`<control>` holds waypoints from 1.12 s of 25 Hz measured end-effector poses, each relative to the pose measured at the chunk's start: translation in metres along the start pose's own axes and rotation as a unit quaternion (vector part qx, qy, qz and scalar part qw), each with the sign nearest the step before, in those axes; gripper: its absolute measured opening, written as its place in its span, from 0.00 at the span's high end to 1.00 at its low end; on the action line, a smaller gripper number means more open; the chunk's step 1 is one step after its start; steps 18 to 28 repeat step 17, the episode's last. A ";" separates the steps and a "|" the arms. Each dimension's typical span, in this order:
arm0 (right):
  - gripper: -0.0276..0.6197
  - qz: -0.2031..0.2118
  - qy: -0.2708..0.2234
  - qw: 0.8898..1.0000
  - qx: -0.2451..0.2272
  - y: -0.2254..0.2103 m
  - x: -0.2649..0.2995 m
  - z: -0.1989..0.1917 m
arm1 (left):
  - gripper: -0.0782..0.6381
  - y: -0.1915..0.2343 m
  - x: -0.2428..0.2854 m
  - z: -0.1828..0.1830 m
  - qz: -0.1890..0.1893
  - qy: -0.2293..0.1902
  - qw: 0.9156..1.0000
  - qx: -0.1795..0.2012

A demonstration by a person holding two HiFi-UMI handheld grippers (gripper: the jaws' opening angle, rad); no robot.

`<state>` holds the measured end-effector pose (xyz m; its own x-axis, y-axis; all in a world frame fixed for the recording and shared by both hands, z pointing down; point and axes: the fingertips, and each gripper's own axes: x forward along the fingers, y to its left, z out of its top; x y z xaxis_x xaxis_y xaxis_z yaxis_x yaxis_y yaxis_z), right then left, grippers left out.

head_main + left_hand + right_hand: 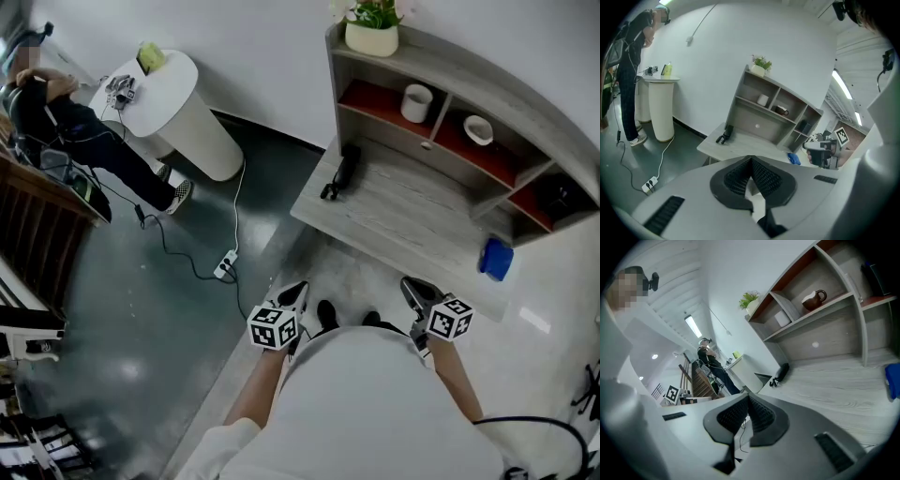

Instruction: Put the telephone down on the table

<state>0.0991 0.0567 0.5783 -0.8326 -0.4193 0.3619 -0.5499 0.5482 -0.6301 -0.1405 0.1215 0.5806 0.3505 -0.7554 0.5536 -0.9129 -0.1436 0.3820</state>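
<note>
shelf unit (525, 122) has a potted plant (372, 23) up top, a white cup (416, 102) in the left cubby, and a small brown pot with a handle (814, 298) in the middle one. there's something dark in the right cubby, can't tell what. a blue thing (496, 259) sits below the shelves on the right. over left, a person in dark clothes (84, 131) is beside a white round pedestal (173, 103) with a yellow-green item (150, 56) on it. a power strip (225, 266) lies on the dark floor.
</note>
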 end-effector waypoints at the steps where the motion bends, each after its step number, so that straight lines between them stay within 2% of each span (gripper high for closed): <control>1: 0.93 -0.002 -0.002 1.000 0.001 0.000 0.002 0.002 | 0.88 0.001 0.002 0.003 -0.003 -0.001 1.000 0.002; 17: 0.93 -0.033 -0.029 0.999 0.006 -0.009 0.010 0.029 | 0.88 0.024 0.016 0.017 -0.013 0.013 1.000 0.000; 28: 0.93 -0.033 -0.029 0.999 0.006 -0.009 0.010 0.029 | 0.88 0.024 0.016 0.017 -0.013 0.013 1.000 0.000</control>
